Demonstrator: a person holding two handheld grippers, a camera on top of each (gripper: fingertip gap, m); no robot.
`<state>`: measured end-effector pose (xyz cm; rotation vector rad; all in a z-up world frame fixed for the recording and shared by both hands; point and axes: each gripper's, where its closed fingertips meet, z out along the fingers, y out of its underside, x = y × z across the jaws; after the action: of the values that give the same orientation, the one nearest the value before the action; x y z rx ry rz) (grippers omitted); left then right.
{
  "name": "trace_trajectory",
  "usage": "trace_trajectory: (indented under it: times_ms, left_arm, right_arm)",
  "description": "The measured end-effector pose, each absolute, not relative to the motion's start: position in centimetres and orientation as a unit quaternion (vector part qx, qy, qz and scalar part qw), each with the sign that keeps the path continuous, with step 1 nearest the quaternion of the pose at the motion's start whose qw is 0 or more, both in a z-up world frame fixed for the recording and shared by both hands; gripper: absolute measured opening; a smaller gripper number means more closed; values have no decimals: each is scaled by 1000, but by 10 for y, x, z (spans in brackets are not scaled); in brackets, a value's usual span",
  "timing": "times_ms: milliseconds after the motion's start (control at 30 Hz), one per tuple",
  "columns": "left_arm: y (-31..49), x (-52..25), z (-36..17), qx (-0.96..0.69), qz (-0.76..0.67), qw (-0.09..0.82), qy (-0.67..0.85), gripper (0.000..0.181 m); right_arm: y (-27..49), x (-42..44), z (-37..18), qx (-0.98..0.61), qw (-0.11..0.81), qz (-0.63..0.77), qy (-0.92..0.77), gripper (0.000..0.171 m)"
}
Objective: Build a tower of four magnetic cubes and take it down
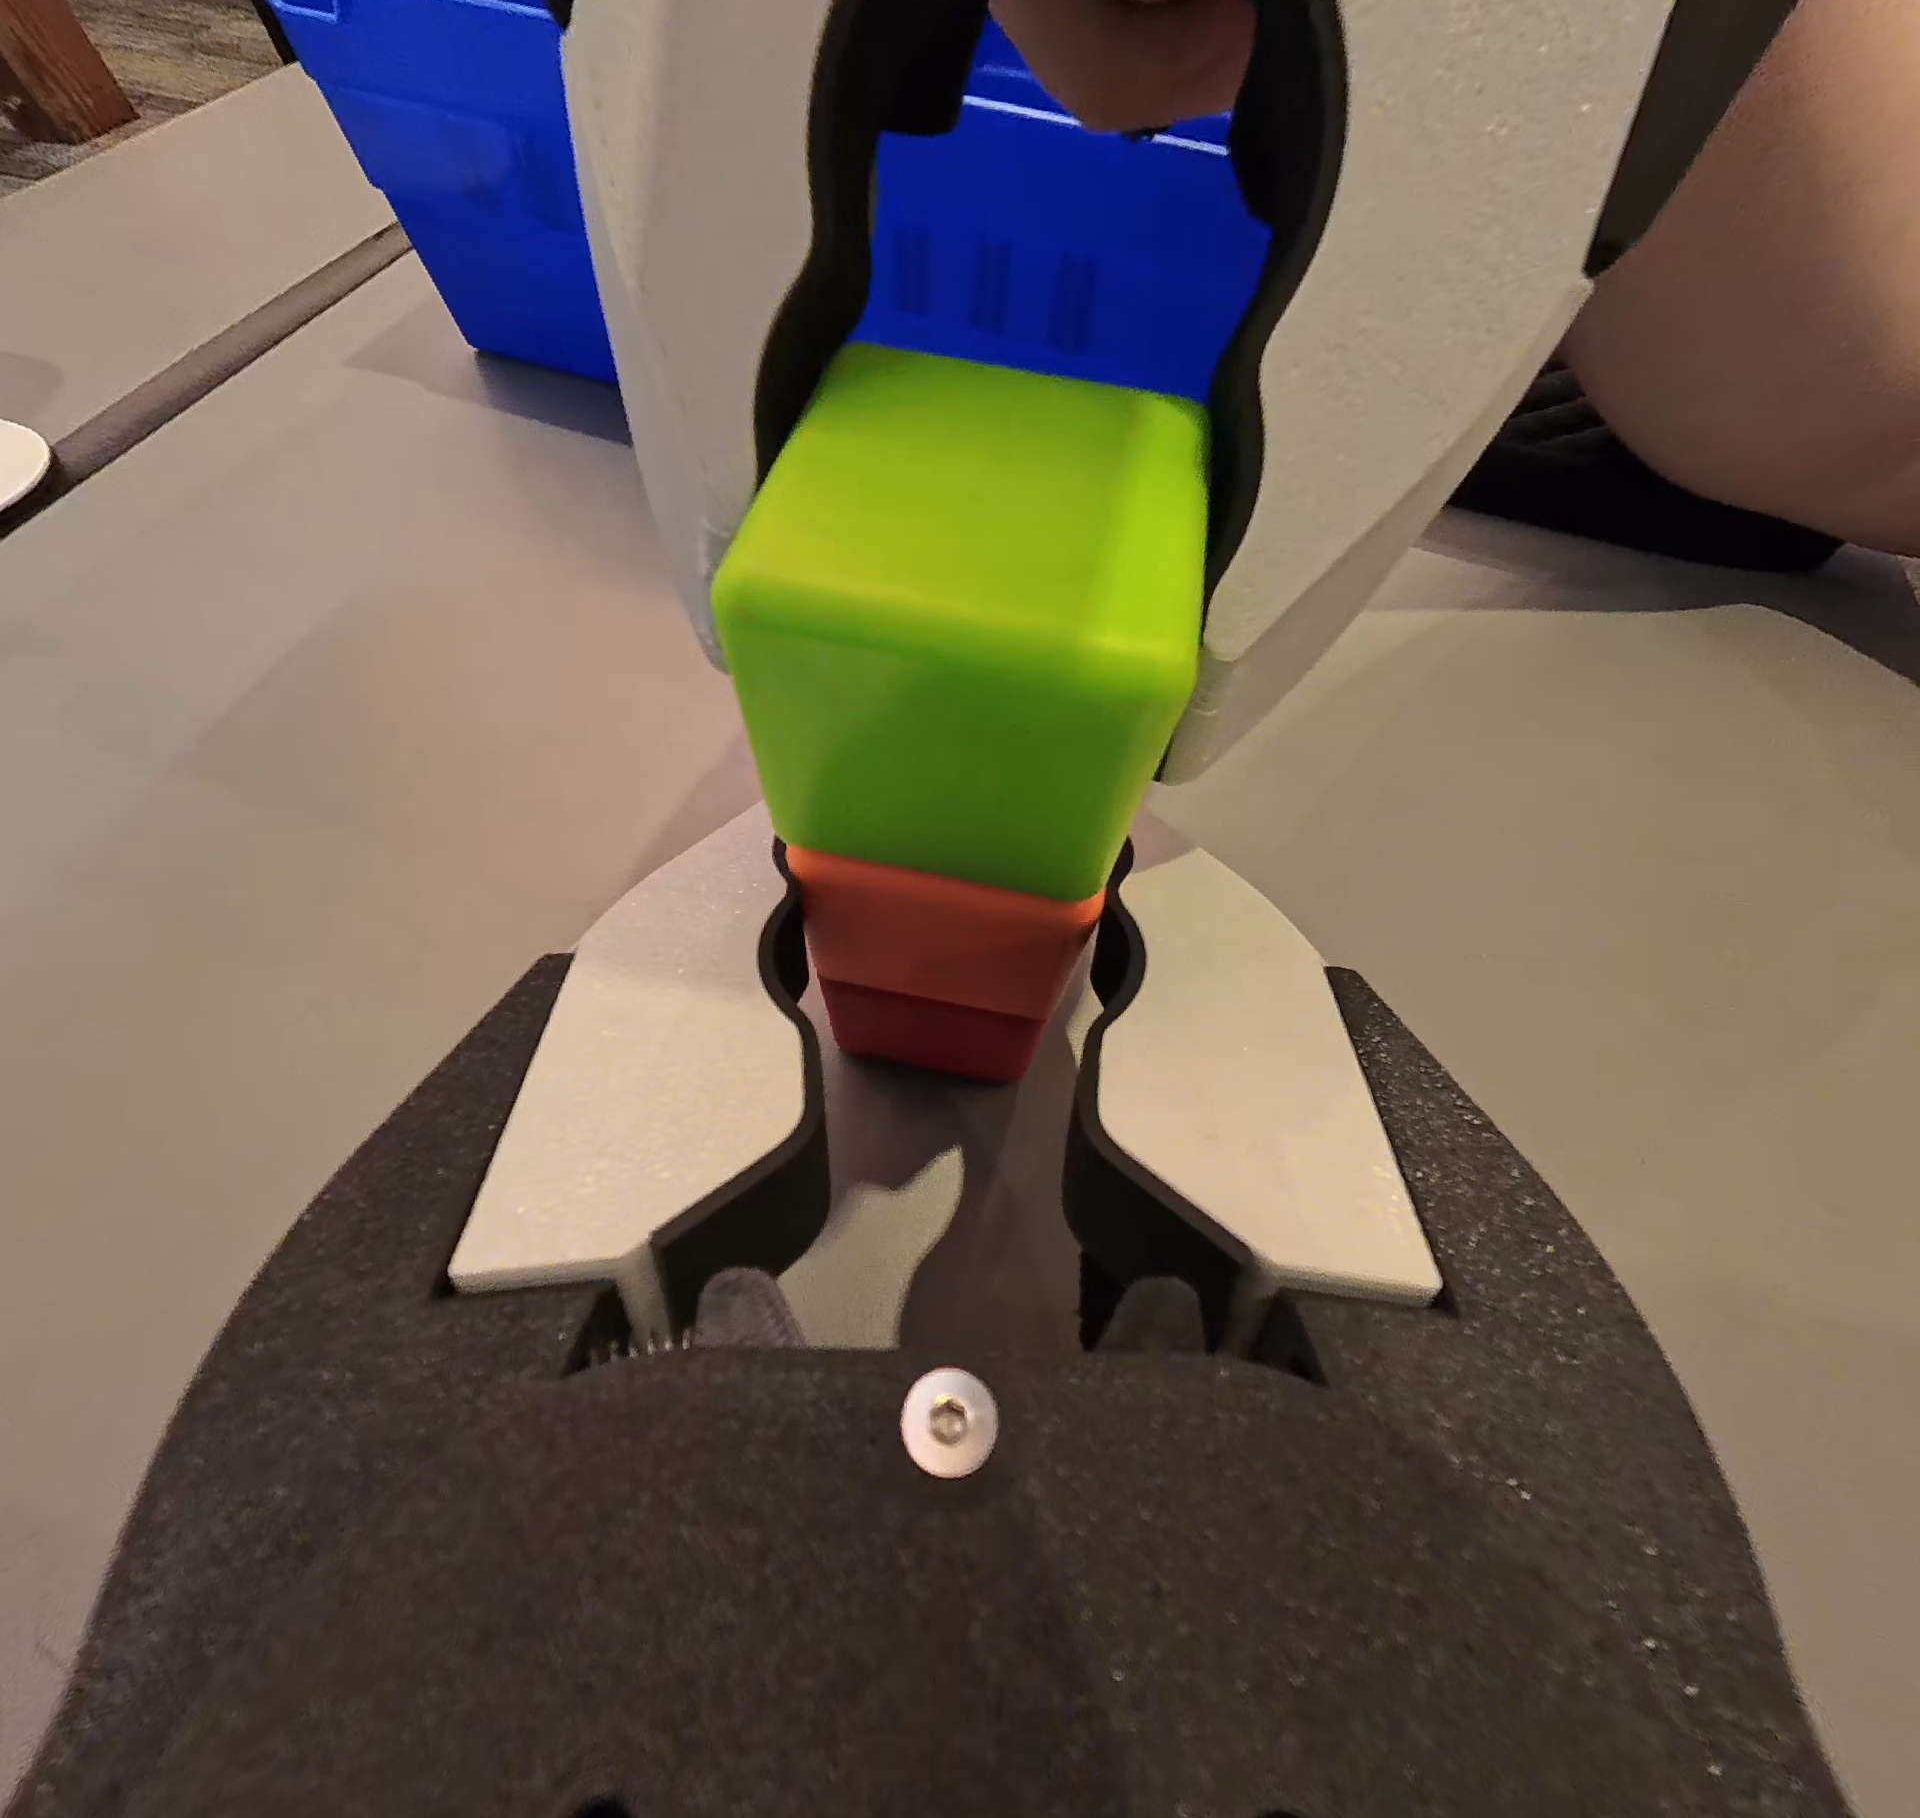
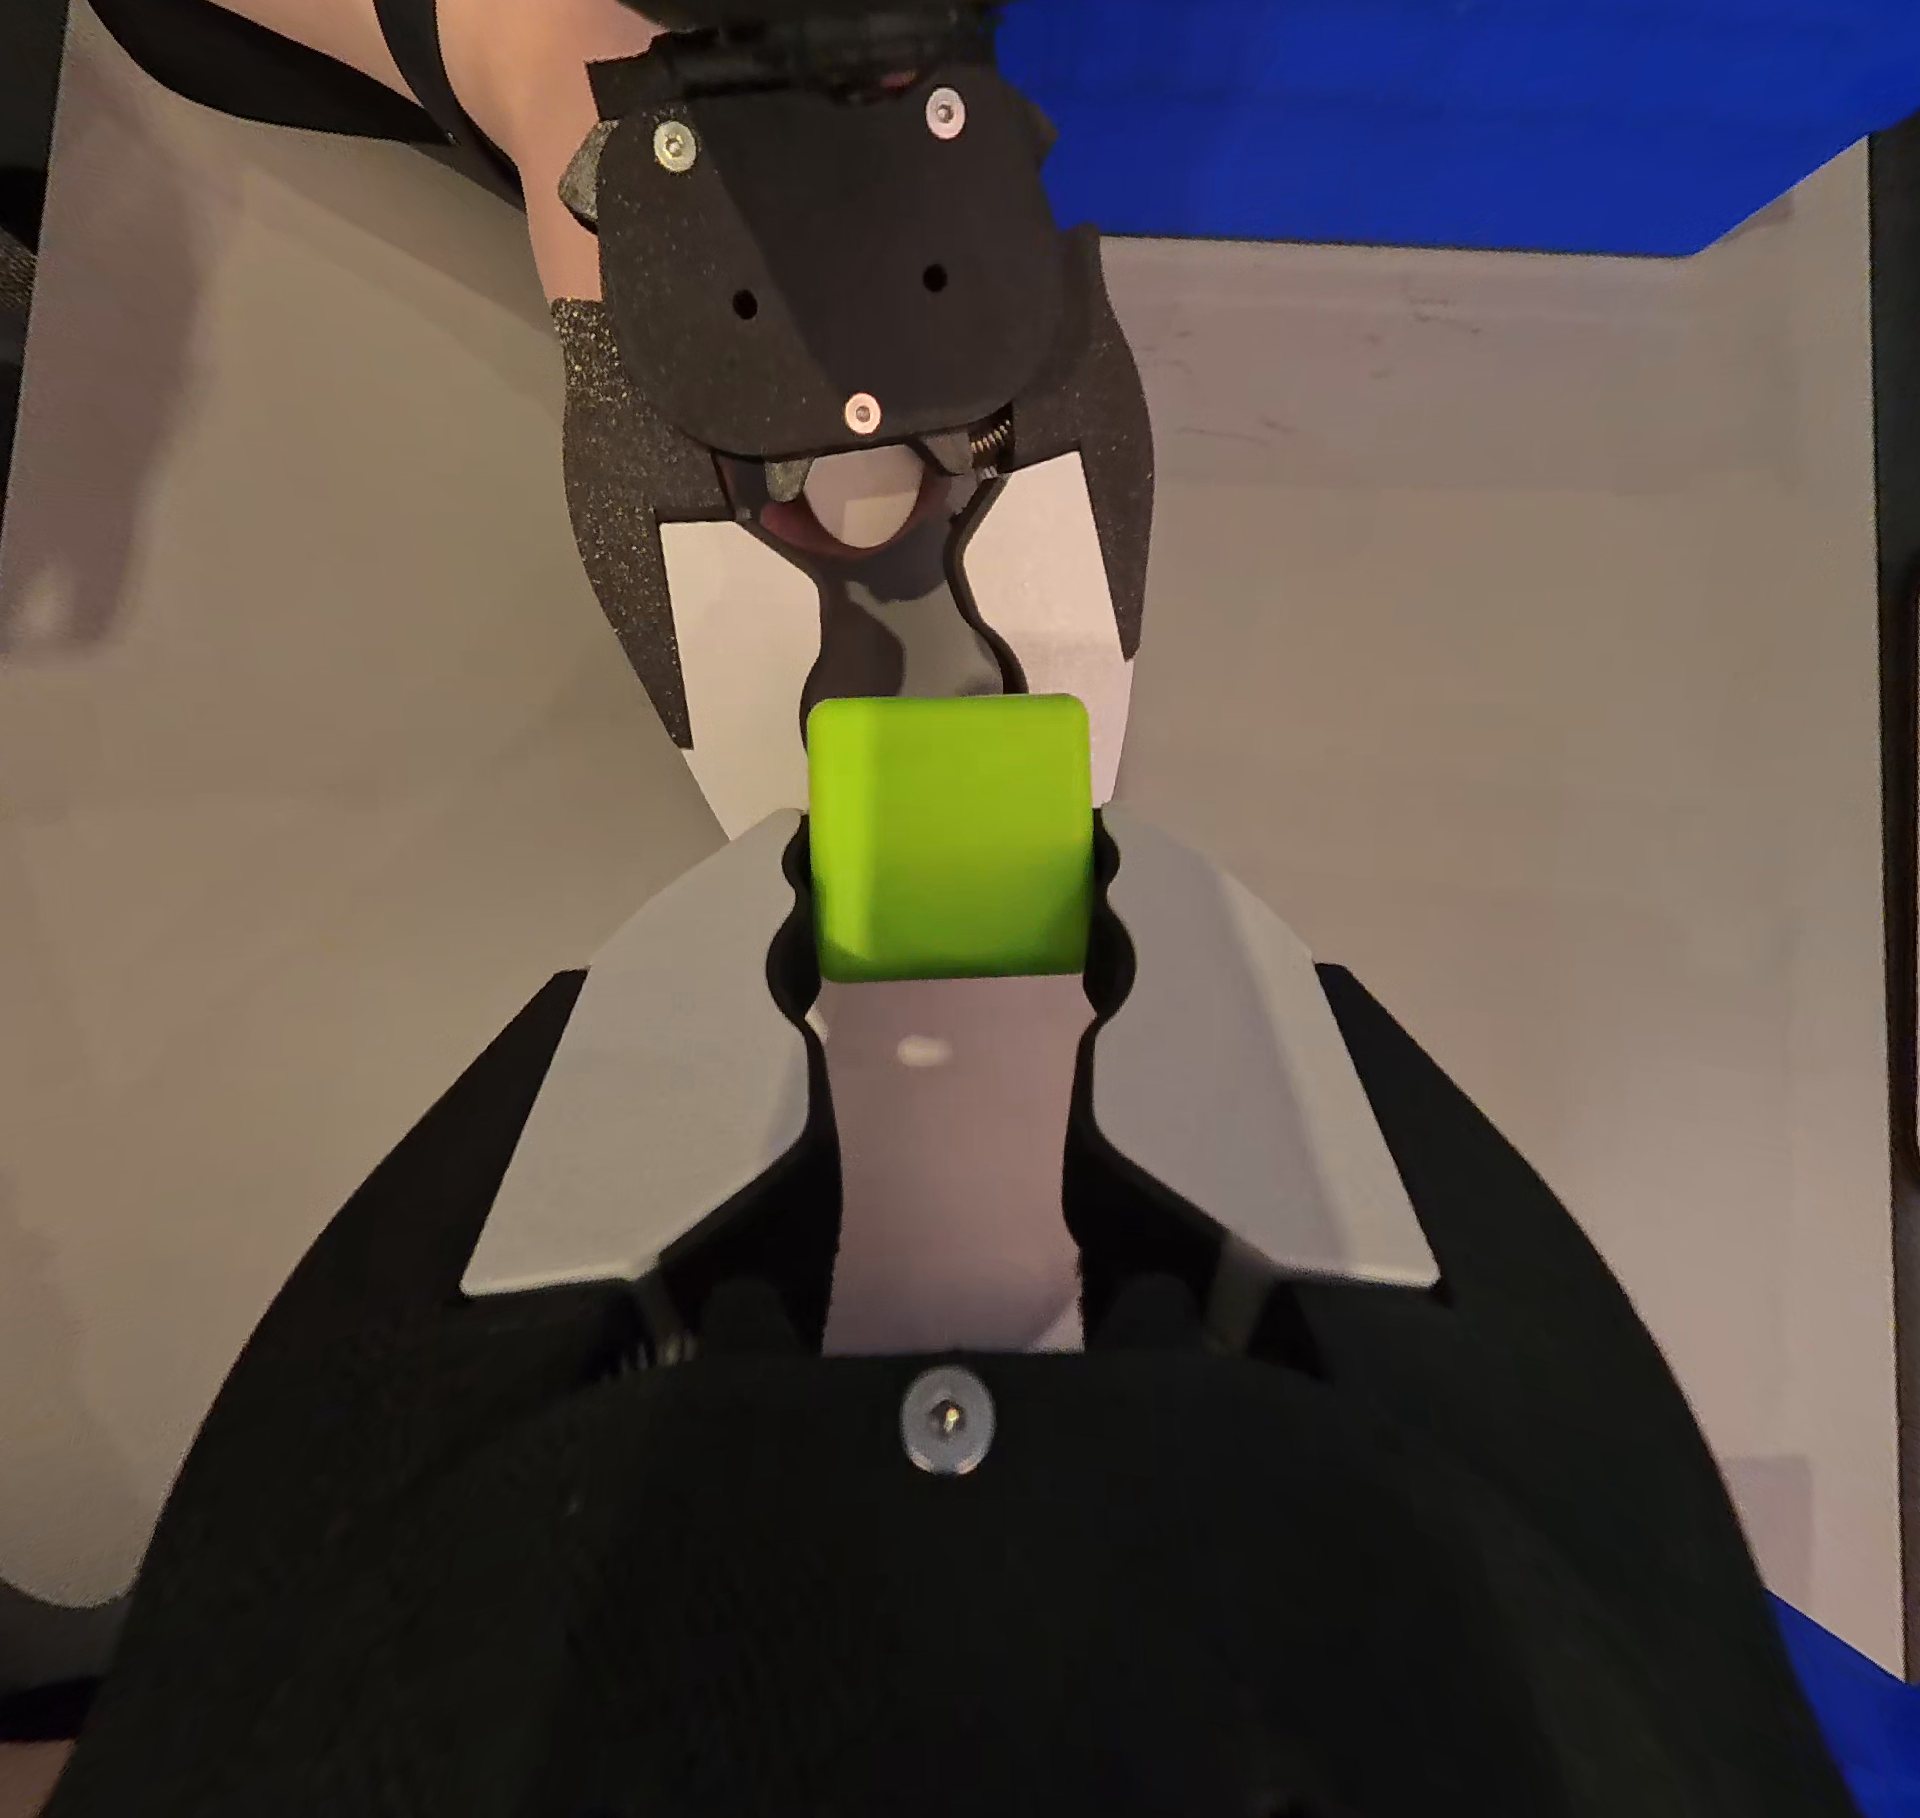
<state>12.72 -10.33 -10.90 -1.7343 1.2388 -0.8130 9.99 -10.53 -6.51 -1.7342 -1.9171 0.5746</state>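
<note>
Grey tabletop (image 1: 312,729) carries a small stack: nearest, the left gripper (image 1: 948,947) closes on the orange cube (image 1: 935,937), which sits on a red cube (image 1: 930,1036). Above, the right gripper (image 2: 948,895) clamps the green cube (image 1: 961,625) resting on the orange one. Behind stands a blue bin (image 1: 447,158).

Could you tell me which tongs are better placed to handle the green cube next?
Right. The right tongs already clamp the green cube from above, on top of the orange cube. The left tongs sit low, astride the orange and red cube, suited to steadying the stack.
</note>
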Motion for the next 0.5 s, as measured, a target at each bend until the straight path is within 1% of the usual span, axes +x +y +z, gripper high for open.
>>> trace_trajectory:
  times_ms: [367,500]
  left_arm:
    - [-104,128,-109,-687,-315,420,502,52]
    - [-102,127,-110,-693,-321,416,494,52]
  right_arm:
    - [-105,101,-61,-656,224,265,-670,50]
    - [-97,105,-39,-653,264,277,-653,50]
